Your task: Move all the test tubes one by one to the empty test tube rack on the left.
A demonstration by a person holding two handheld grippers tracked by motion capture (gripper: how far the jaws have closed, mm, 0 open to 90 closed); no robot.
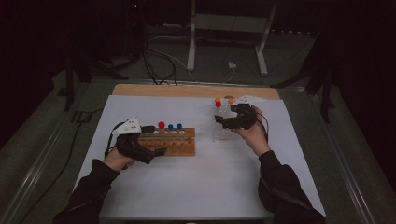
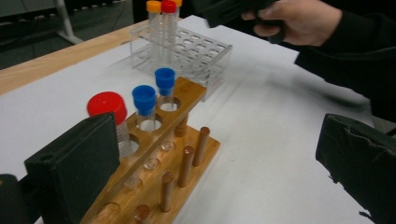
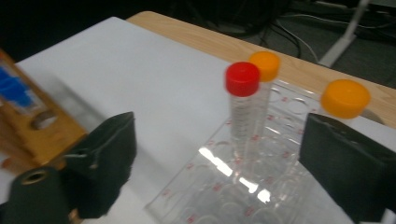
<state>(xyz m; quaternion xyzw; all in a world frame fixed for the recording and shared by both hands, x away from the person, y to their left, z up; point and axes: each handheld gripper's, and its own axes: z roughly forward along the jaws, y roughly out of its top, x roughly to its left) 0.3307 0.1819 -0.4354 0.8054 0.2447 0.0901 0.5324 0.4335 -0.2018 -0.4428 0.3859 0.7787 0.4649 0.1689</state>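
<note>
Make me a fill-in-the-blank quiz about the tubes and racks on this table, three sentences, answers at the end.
1. The wooden rack holds one red-capped tube and ____ blue-capped tubes.
2. In the clear rack, a red-capped tube stands beside tubes with ____ caps.
3. The right gripper hangs over the clear rack with its jaws ____, nothing between them.

Missing words: two; orange; open
</note>
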